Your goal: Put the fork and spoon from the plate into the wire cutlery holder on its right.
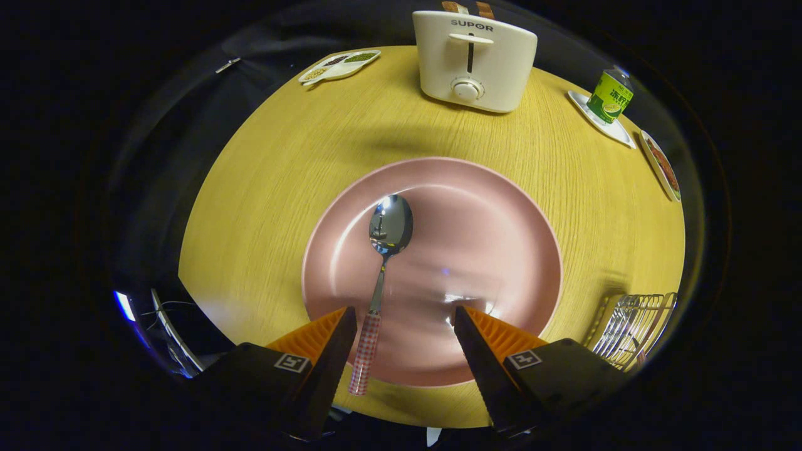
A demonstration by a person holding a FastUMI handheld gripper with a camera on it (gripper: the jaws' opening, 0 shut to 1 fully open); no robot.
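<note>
- Hand-held gripper (406, 319): we recorded it hanging over the near part of the plate with its fingers spread wide and nothing held between them.
- Spoon (382, 275): we found it lying on the pink plate (501, 250), bowl pointing away from us toward the plate's middle, and the checked handle (365, 351) running back past the plate's near rim. The handle lay just inside the left finger, close against it, well off from the right one.
- Fork: we logged none on the plate; something slender may have stood in the holder, but we could not tell what.
- Wire cutlery holder (633, 326): we noted it on the tabletop (263, 207) to the right of the plate, just beyond the right finger.
- Other items on the tabletop: a white toaster (473, 59) at the far side, a green can (611, 95) on a small white tray (617, 131) far right, a dish (661, 166) beside that, and a divided dish (338, 64) far left.
- Step in hand, as we judged it: taking hold of the spoon, with the carry to the holder to follow.
- Handling advice: we judged that the gripper wanted shifting left so that the handle sat midway between the fingers, then lowering until both tips bracketed the checked part.
- Caution: we reckoned a close from the present offset would push the spoon sideways across the glossy plate; gripping the overhanging end seemed the surer choice.
</note>
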